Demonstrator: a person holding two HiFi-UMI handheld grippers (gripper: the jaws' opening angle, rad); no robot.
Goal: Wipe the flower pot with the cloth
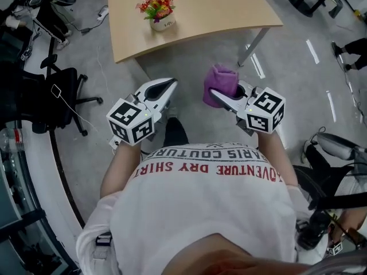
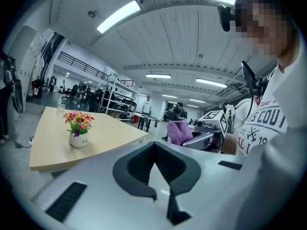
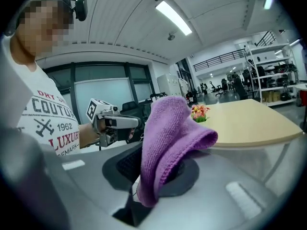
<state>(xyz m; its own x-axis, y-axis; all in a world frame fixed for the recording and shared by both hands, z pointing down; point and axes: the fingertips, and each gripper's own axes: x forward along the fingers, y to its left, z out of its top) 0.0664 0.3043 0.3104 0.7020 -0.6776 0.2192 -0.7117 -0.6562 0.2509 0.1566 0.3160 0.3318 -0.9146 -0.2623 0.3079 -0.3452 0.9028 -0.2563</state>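
Left tool (image 1: pixel 170 83): I am holding its jaws closed together, with nothing between them.
Right tool (image 1: pixel 217 95): I am gripping the cloth (image 1: pixel 221 80), which is bunching up out of the jaws.
Pot (image 1: pixel 162 22): it is standing upright on the far table (image 1: pixel 229 10), well apart from both tools, with flowers (image 1: pixel 156 4) sticking out of it.
Handling: I am judging the pot small, light, hard and easy to tip or chip, and the cloth soft and limp.
Hold: I am planning to steady the pot's body with the left tool, below the flowers, while rubbing its side with the cloth.
Around: a chair (image 1: pixel 63 93) is standing far left on the floor.
In the way: nothing is lying on the table near the pot.
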